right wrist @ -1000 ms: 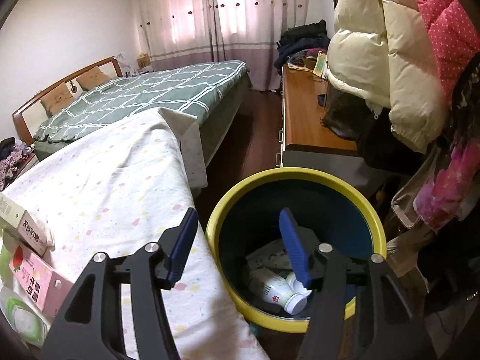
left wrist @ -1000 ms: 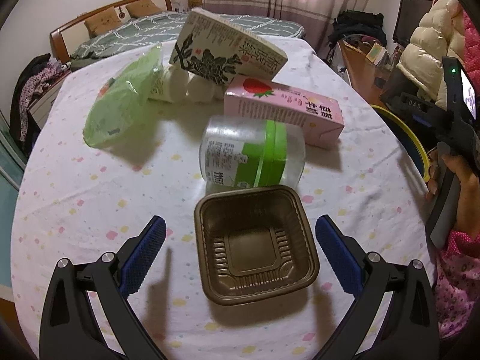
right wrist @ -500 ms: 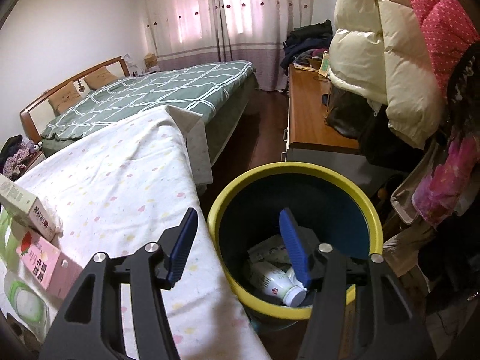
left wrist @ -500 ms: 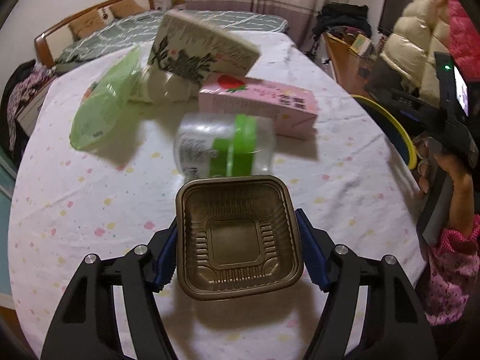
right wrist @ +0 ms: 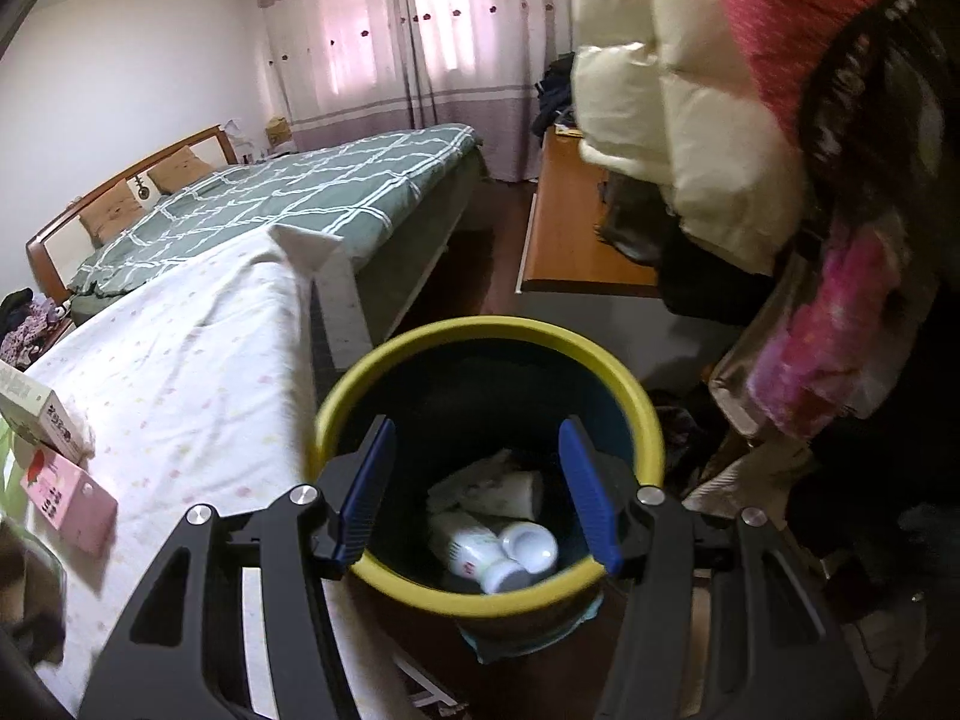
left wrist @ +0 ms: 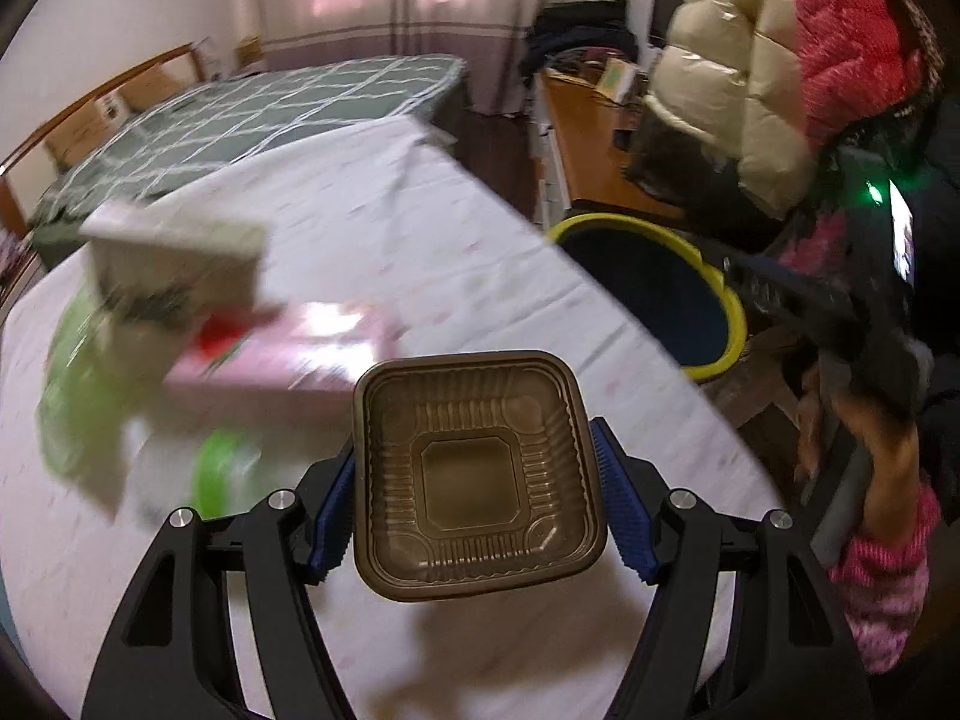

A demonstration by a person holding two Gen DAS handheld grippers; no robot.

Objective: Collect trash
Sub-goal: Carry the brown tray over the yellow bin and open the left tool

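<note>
- Clamping the brown square plastic tray [left wrist: 477, 474] from both sides, the left gripper [left wrist: 477, 501] holds it mouth-up and level above the white dotted tablecloth [left wrist: 420, 228], blue pads on its left and right walls.
- From those jaws, the yellow-rimmed dark blue trash bucket [left wrist: 735, 306] lies ahead and to the right, off the table's edge and lower than the tray.
- The right gripper [right wrist: 477, 483] hangs over that bucket [right wrist: 486, 327], jaws wide with nothing between them; white bottles [right wrist: 492, 546] lie inside.
- My judgement: the left one carries the tray rightward past the edge, and the other gripper sits in that path.
- A pink rectangular carton [left wrist: 300, 354] waits on the cloth.
</note>
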